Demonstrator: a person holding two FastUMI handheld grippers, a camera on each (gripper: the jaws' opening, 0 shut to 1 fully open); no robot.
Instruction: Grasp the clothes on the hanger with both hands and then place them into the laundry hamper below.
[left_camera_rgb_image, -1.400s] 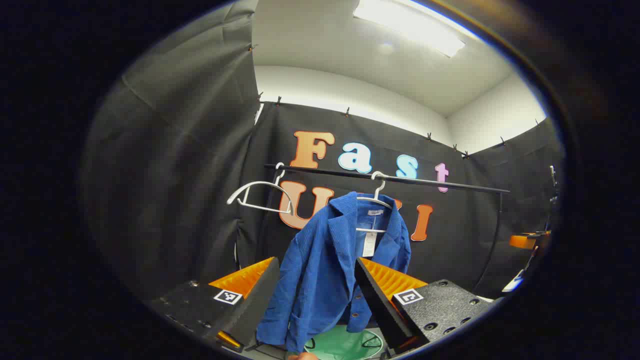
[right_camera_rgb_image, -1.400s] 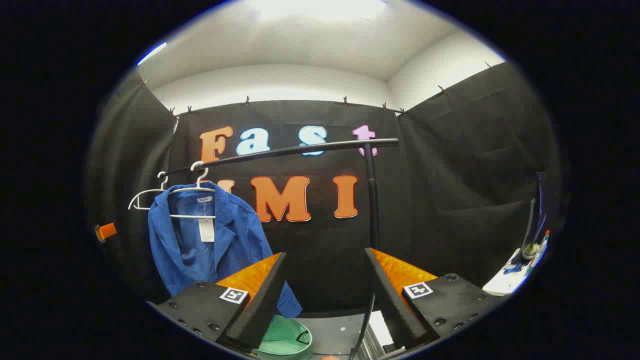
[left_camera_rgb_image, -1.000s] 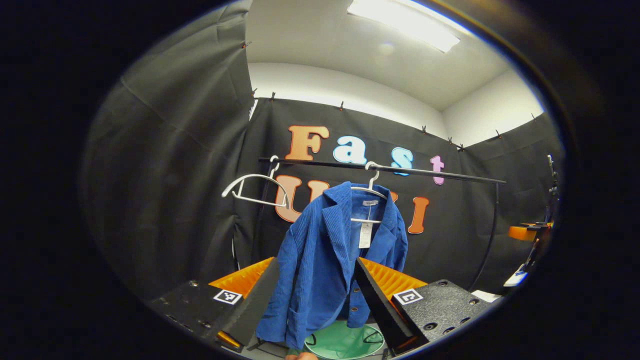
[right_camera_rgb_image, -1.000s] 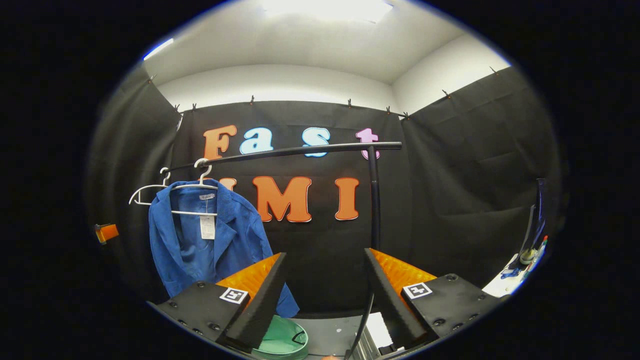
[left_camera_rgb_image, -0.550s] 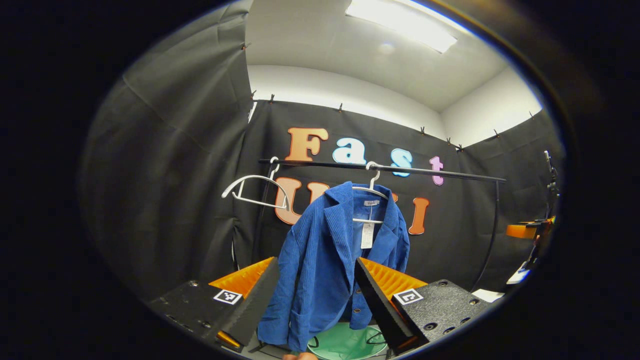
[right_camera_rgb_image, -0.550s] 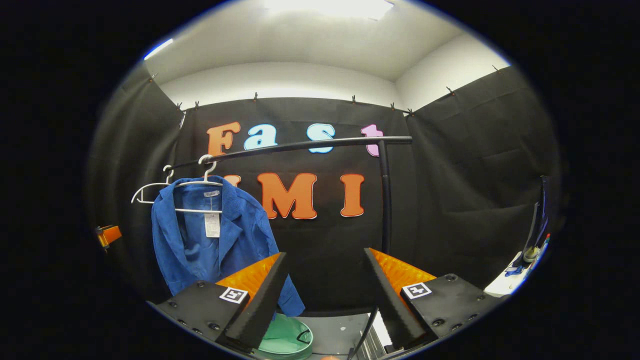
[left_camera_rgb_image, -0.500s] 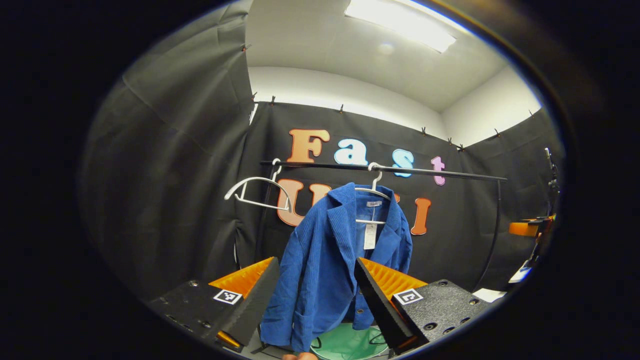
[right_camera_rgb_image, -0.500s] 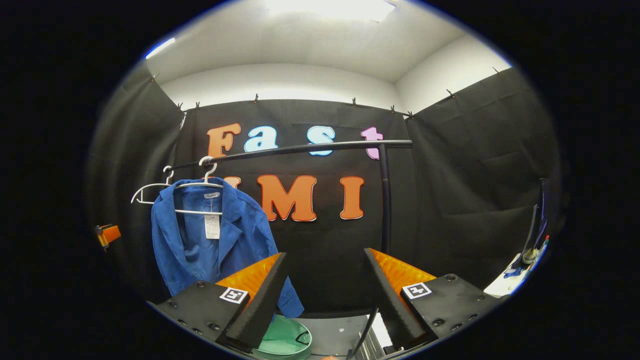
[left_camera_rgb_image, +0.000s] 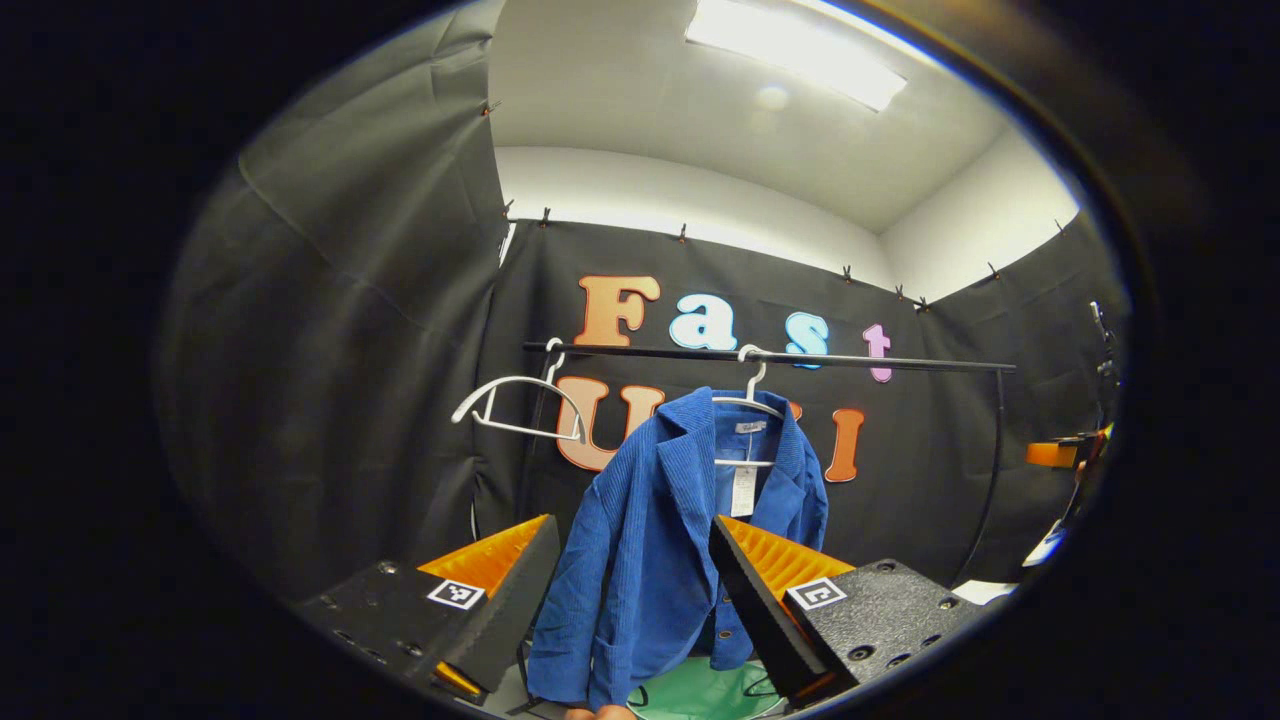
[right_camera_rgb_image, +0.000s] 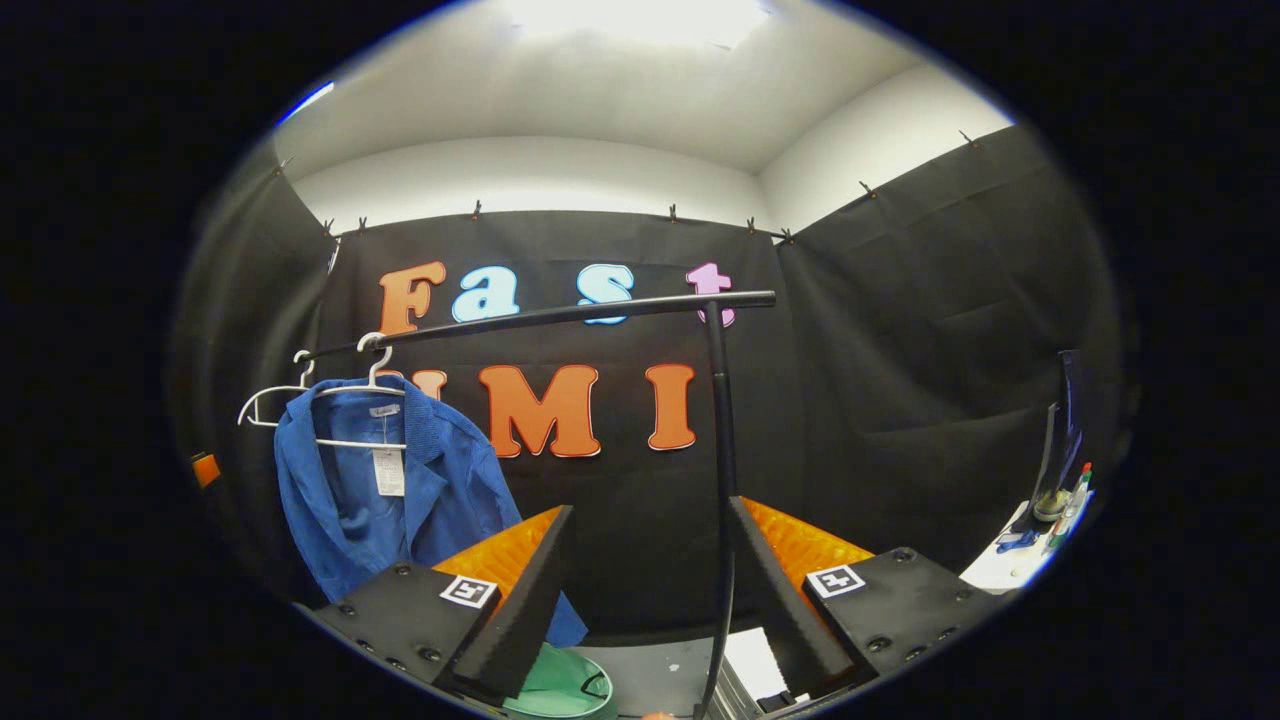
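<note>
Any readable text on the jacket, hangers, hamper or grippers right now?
Hang tag inside the blue jacket: print too small to read.
Neck label: blurred, unreadable.
Square markers on the left gripper and the right gripper: coded patterns, no words.
Green hamper and empty white hanger: no text visible.

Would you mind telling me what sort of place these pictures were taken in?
Most likely a staged recording booth: black cloth walls, a clothes rail with a blue jacket on a hanger, and a green hamper below.
</note>
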